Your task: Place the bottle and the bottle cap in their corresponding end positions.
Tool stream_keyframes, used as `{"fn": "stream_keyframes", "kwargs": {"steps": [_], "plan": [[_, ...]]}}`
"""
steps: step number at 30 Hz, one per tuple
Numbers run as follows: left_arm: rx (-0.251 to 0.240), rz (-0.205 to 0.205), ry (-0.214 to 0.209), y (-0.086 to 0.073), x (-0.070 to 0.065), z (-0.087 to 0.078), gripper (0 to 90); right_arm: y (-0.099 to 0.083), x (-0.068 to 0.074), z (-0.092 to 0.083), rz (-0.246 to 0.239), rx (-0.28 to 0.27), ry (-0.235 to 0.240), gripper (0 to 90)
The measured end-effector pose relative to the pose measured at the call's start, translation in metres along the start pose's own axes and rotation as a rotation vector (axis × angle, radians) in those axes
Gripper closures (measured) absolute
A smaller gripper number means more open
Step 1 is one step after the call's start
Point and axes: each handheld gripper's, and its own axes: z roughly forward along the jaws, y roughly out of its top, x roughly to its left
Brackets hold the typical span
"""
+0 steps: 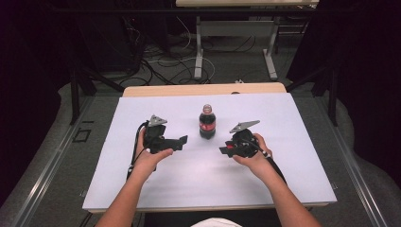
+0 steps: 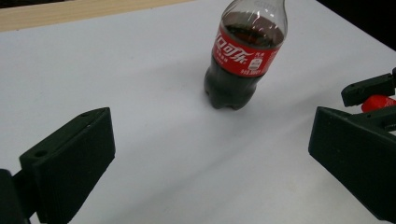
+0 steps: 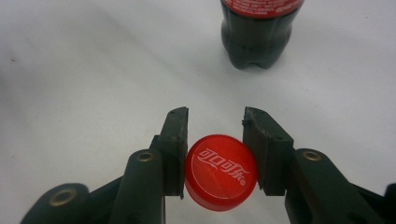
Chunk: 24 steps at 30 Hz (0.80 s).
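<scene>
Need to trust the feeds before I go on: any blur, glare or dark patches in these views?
High view: table evenly lit, surroundings dark, bottle small but clear. Left gripper view: bottle sharp, near jaws soft, faint shadow under the bottle. Right gripper view: red cap between the right gripper jaws sharp, its print readable, no glare.
</scene>
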Motion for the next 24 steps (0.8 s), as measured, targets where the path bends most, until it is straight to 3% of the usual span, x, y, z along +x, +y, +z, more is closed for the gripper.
{"fn": "stream_keyframes", "kwargs": {"steps": [3,10,12,14,19,24], "plan": [[-0.011,-0.012,0.002,-0.005,0.003,-0.006,0.8,0.001,0.006,0.008,0.0,-0.021,0.032,60.9],[-0.016,-0.015,0.01,-0.008,0.01,-0.012,0.8,-0.003,0.03,0.04,-0.055,0.021,0.06,60.9],[-0.021,-0.033,0.008,-0.009,0.01,-0.011,0.8,-0.006,0.036,0.046,-0.053,0.04,0.065,60.9],[-0.012,-0.018,0.014,-0.009,0.011,-0.012,0.8,-0.009,0.04,0.052,-0.051,0.032,0.069,60.9],[-0.011,-0.034,0.013,-0.01,0.012,-0.011,0.8,-0.013,0.045,0.061,-0.079,0.028,0.085,60.9],[-0.013,-0.031,0.011,-0.01,0.011,-0.012,0.8,-0.015,0.047,0.066,-0.058,0.017,0.087,60.8]]}}
